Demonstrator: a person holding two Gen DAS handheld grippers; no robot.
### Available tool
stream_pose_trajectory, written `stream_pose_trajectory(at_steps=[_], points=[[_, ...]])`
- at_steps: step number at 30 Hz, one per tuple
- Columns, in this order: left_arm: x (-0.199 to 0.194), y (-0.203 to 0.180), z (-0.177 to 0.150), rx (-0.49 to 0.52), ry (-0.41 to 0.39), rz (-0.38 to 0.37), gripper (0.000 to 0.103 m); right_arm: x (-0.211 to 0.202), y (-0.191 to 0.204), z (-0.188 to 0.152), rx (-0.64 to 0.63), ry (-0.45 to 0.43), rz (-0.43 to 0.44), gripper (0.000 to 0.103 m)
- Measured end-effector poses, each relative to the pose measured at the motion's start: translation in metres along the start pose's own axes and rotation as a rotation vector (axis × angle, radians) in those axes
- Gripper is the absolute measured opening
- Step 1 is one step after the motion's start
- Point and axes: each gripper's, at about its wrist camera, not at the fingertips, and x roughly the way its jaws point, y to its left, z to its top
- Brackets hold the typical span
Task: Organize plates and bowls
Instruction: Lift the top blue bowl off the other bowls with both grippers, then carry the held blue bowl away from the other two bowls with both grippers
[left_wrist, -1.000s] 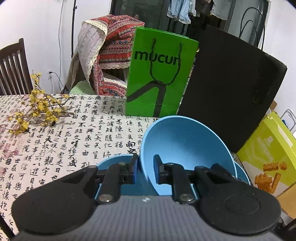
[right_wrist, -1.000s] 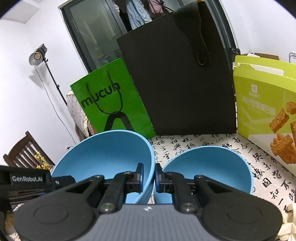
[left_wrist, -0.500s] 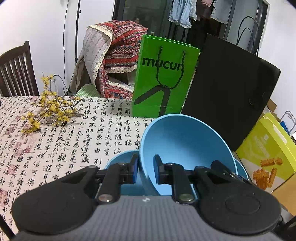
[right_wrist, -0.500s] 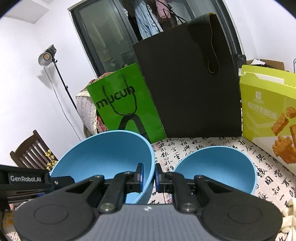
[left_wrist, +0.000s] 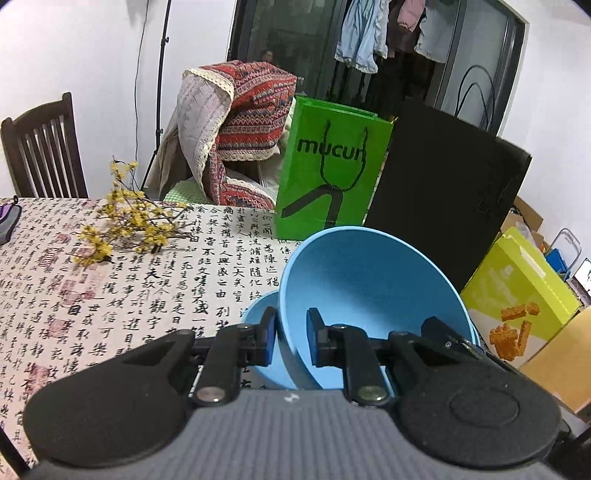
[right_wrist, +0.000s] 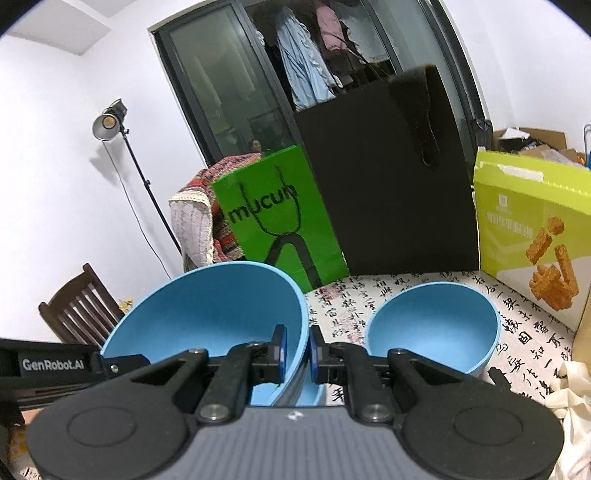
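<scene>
Blue bowl (left_wrist: 369, 288), large, tilted, lifted off the table (left_wrist: 110, 295): rim pinched on opposite sides by two grippers. Left gripper (left_wrist: 291, 341) clenched on the near-left rim, one pad outside, one inside, pointing downward at a slant. Right gripper (right_wrist: 297, 349) clamped on the bowl's right rim, pointing more nearly level. Second blue bowl (right_wrist: 432, 326), upright on the calligraphy-print cloth, just right of the held one and apart from it. Behind: green paper bag (left_wrist: 328, 173), black bag (left_wrist: 443, 192), yellow-green snack box (right_wrist: 532, 236). Yellow flower sprig (left_wrist: 125, 218) lying far left; wooden chair (left_wrist: 40, 147) beyond.
</scene>
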Motion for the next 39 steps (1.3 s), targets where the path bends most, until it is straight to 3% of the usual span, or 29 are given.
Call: stream_pose_trajectory(at_steps=[14,39], points=[[-0.063,0.037,-0.013,-0.018,-0.055,-0.005,0.018,-0.052,0.048,-0.015,-0.027,-0.032,0.025,0.012],[-0.106,0.087,-0.043,-0.044,-0.073,-0.012,0.018,-0.088,0.091,-0.048,-0.056,-0.019,0.041,0.012]])
